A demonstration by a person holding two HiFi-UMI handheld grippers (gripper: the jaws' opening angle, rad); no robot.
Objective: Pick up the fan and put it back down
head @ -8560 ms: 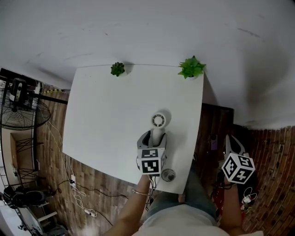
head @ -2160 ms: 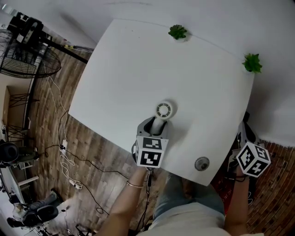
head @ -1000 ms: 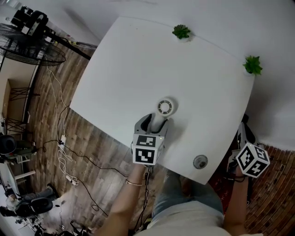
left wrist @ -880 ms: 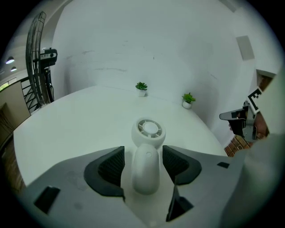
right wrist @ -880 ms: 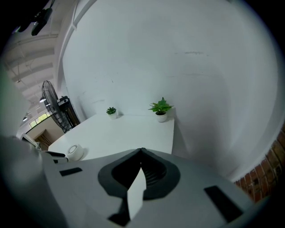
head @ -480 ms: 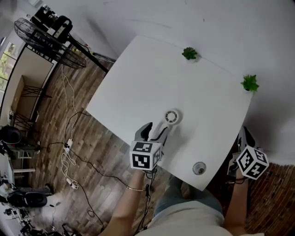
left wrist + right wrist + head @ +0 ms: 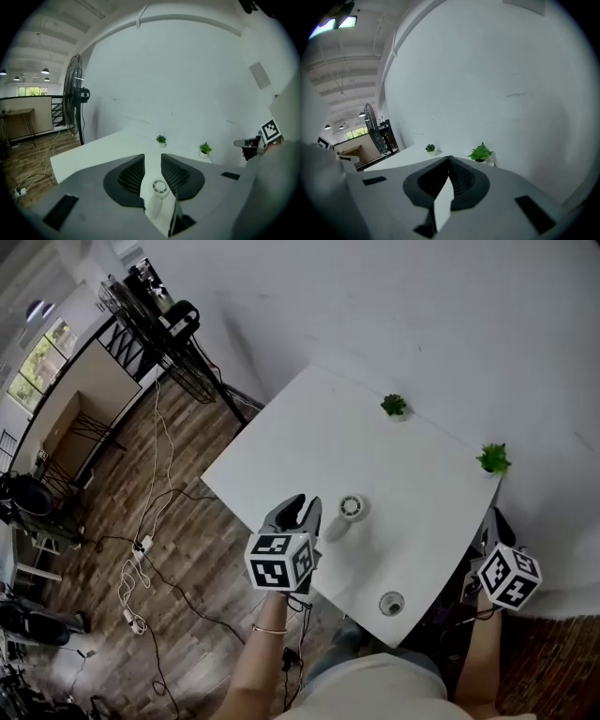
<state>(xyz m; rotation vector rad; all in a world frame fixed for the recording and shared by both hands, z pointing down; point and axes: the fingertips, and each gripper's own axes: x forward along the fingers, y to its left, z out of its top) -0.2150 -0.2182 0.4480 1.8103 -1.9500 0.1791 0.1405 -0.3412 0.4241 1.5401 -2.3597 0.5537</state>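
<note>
The small white handheld fan (image 7: 349,509) lies flat on the square white table (image 7: 422,474), its round grille facing up and its stubby handle pointing toward the near-left edge. Just beside that handle's end in the head view is the left gripper (image 7: 298,506). Its dark ribbed jaws have just been closing and now stand a narrow gap apart. In the left gripper view the fan shows through that gap, lower down on the tabletop, and neither pad touches it, so this claw grips nothing. The right gripper (image 7: 449,160) is off the table's right edge, well apart from the fan, and its jaws are pressed together at the tips with nothing between them. A small round grey disc (image 7: 391,604) rests on the table near the person's edge. Two small green potted plants (image 7: 394,406) (image 7: 493,458) stand along the far edge by the white wall. Left of the table, a tall black pedestal fan (image 7: 73,101) stands on the brown wood-plank floor (image 7: 122,521), where loose white cables (image 7: 141,549) trail.
</note>
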